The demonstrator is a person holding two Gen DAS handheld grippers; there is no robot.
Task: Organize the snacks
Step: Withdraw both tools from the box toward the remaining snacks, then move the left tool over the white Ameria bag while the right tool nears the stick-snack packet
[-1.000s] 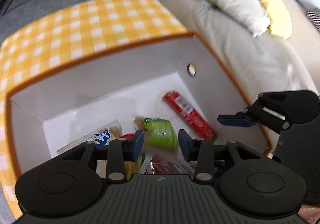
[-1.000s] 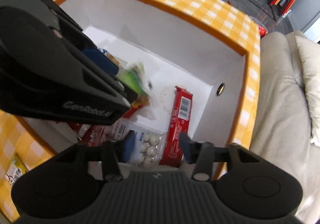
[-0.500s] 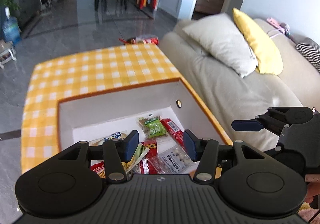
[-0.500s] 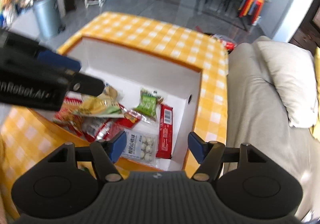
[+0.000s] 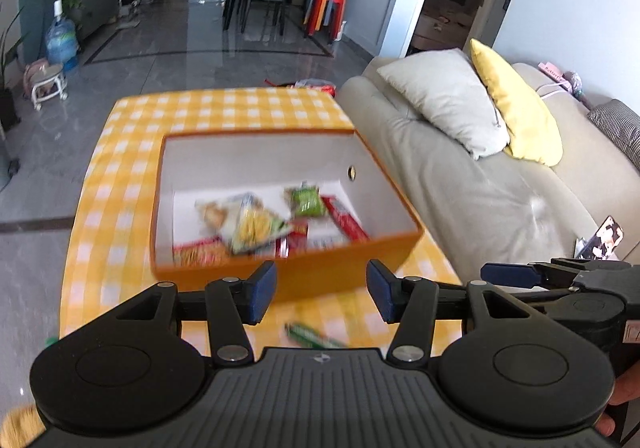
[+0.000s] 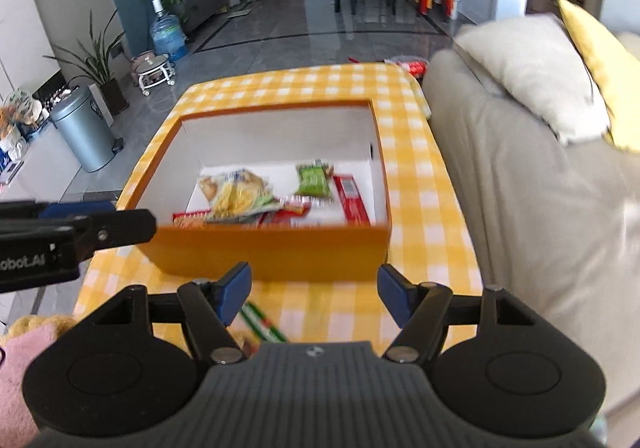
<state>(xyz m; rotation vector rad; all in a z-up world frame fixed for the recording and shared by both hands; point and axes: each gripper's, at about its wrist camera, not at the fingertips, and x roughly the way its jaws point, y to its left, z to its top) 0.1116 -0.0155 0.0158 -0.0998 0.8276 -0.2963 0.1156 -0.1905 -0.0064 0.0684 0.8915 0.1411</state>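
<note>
An orange box [image 5: 340,256] [image 6: 272,252] with white inner walls stands on a yellow checked table [image 5: 120,232] [image 6: 424,208]. Several snack packets lie inside it: a green packet [image 5: 307,202] [image 6: 314,180], a red bar [image 5: 345,222] [image 6: 354,200] and a yellow bag [image 5: 256,226] [image 6: 240,196]. A green and red packet [image 5: 312,336] [image 6: 264,326] lies on the table in front of the box. My left gripper [image 5: 322,294] is open and empty, held back from the box's near side. My right gripper [image 6: 314,296] is open and empty, likewise in front of the box.
A beige sofa [image 5: 480,184] [image 6: 540,208] with a white pillow [image 5: 444,100] and a yellow pillow [image 5: 516,112] runs along the table's right side. A grey bin [image 6: 82,128] and a water bottle [image 6: 168,34] stand on the floor to the left. Chairs and stools stand far back.
Both grippers have pulled up and back out of the box to its near side. The green packet left the left gripper and lies in the box.
</note>
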